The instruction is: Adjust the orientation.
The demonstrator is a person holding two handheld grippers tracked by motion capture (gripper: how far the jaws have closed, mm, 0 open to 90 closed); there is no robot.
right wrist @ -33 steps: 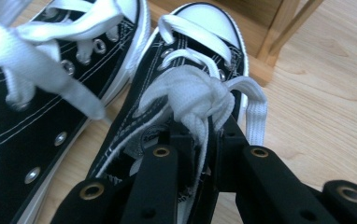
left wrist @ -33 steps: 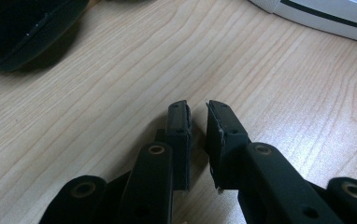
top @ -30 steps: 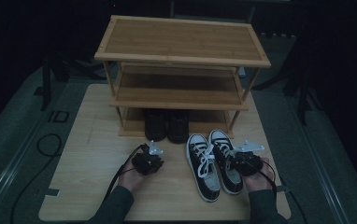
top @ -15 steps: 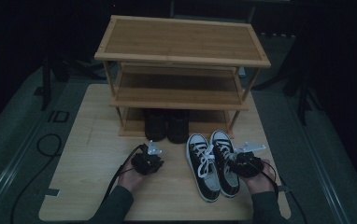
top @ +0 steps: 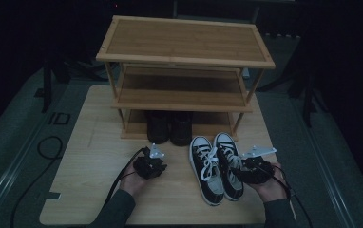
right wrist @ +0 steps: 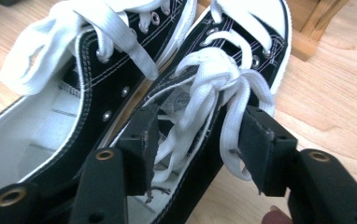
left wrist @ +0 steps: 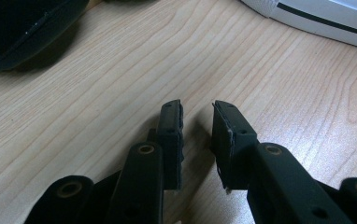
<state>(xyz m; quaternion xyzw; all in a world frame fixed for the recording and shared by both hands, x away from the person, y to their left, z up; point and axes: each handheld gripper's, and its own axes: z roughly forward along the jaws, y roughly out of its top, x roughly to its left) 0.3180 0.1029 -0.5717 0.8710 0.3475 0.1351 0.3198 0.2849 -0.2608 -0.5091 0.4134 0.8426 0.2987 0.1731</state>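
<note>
My right gripper (top: 246, 172) was at the pair of black sneakers, which stood on the wooden table (top: 94, 156) at about five o'clock from the bamboo shoe rack (top: 184, 71), toes pointing to the rack. In the right gripper view, my two jaws stood around the right sneaker (right wrist: 223, 93): one jaw was inside the shoe opening, at about nine o'clock from the knot of the white laces (right wrist: 214, 79), and the other jaw was outside the shoe, at about three o'clock, beside the outer wall. The jaws had just been opening. The laces and the side of the shoe were between them, but the pads did not press on the shoe; I saw a gap at both sides, so I held nothing. The left sneaker (right wrist: 74, 84) lay just beside, at ten o'clock from my jaws, touching its partner along the side.

My left gripper (top: 152, 166) was near the middle of the table, at nine o'clock from the sneakers and well apart from them. In the left gripper view its jaws had just been opening a little, with a narrow gap and only bare wood between them. A pair of dark shoes (top: 170, 127) stood under the lowest shelf of the rack, at twelve o'clock from this gripper.
</note>
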